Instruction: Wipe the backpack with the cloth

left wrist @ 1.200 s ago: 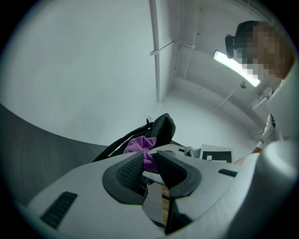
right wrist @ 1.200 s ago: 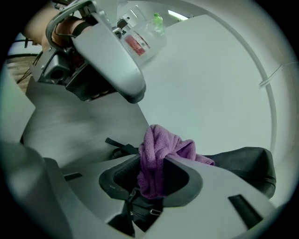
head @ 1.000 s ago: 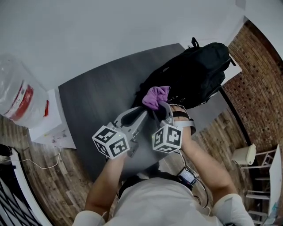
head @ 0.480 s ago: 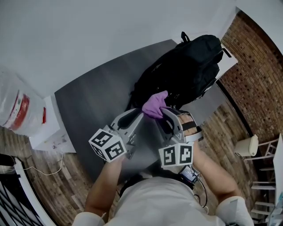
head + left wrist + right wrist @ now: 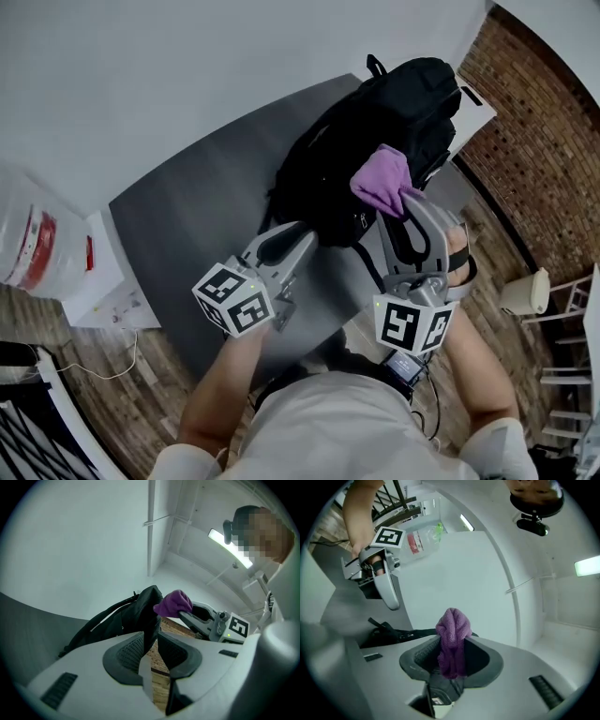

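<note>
Lifted since a second ago, the right gripper [image 5: 399, 201] now hovers above the backpack [image 5: 375, 122], jaws clamped on the purple cloth [image 5: 382, 178]. The left gripper [image 5: 281, 246] pinches a black fold at the backpack's near edge, seemingly steadying it. Wiping looks about to begin: the cloth must come down onto the fabric below.

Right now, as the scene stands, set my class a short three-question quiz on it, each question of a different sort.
1. True or false: the cloth lies flat on the table.
2. The backpack is: A black, B red, C blue.
3. Fill in: the purple cloth is clamped in the person's ___ gripper.
Key: 1 false; 2 A; 3 right gripper.
</note>
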A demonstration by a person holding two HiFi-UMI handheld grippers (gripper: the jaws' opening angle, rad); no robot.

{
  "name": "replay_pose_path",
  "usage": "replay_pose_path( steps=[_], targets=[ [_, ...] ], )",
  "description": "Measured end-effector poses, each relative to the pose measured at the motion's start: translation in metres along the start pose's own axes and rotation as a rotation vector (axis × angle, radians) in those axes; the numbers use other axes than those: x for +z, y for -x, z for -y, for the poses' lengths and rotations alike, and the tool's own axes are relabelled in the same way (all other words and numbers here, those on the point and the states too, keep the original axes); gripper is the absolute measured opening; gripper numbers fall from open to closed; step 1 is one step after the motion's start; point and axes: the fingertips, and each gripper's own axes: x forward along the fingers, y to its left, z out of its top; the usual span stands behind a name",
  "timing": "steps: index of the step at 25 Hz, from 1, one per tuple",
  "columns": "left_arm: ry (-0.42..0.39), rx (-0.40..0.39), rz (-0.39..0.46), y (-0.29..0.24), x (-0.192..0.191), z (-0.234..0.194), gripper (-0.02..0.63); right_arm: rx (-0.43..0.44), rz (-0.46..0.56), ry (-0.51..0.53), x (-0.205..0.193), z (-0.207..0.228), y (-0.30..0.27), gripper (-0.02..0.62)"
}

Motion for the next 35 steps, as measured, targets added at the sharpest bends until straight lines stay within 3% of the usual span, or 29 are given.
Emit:
replay_pose_path(
  steps=[3, 5, 9, 15, 27, 35],
  targets=[
    [0.001, -0.01, -0.024, -0.007, -0.006, 0.001, 0.092, -0.081, -0.039, 0.03, -0.016, 0.016, -0.004, 0.138],
    [0.004, -0.011, -0.039, -0.009, -0.01, 0.0, 0.092, -0.078, -0.086, 0.04, -0.032, 0.006, -0.01, 0.137],
    [0.015, -0.01, -0.066, -0.011, -0.02, -0.001, 0.094, 0.045, -0.178, 0.043, -0.067, -0.051, -0.025, 0.137],
    [0.028, 0.006, -0.089, -0.007, -0.029, -0.005, 0.094, 0.194, -0.217, 0.046, -0.084, -0.121, -0.037, 0.137],
    [0.044, 0.036, -0.114, 0.002, -0.041, -0.014, 0.092, 0.338, -0.29, 0.027, -0.117, -0.185, -0.046, 0.137],
    [0.064, 0.065, -0.128, 0.01, -0.05, -0.024, 0.093, 0.401, -0.303, -0.023, -0.114, -0.212, -0.057, 0.137]
  ],
)
